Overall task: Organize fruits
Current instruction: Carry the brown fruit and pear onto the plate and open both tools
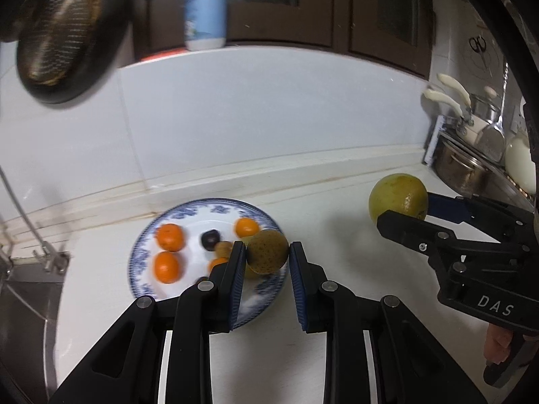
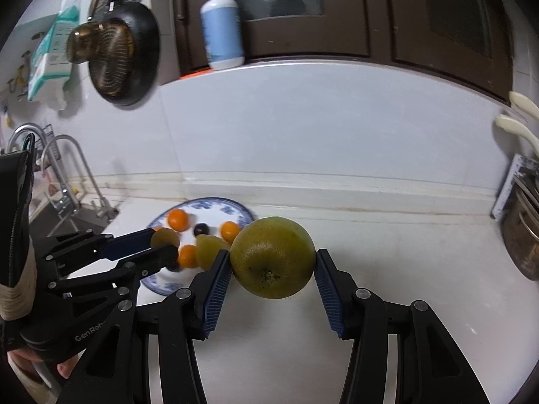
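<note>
A: Left gripper?
B: Pads clamped on a small brown fruit, above the blue-patterned plate.
A: Right gripper?
B: Part-open, pinching a large green fruit, right of that plate.

I see a white and blue pump bottle standing on the far ledge before dark wooden cabinet doors. A round black pan hangs on the tiled wall to the left, above a chrome faucet. At far right, steel pots with cream handles crowd the white counter.
</note>
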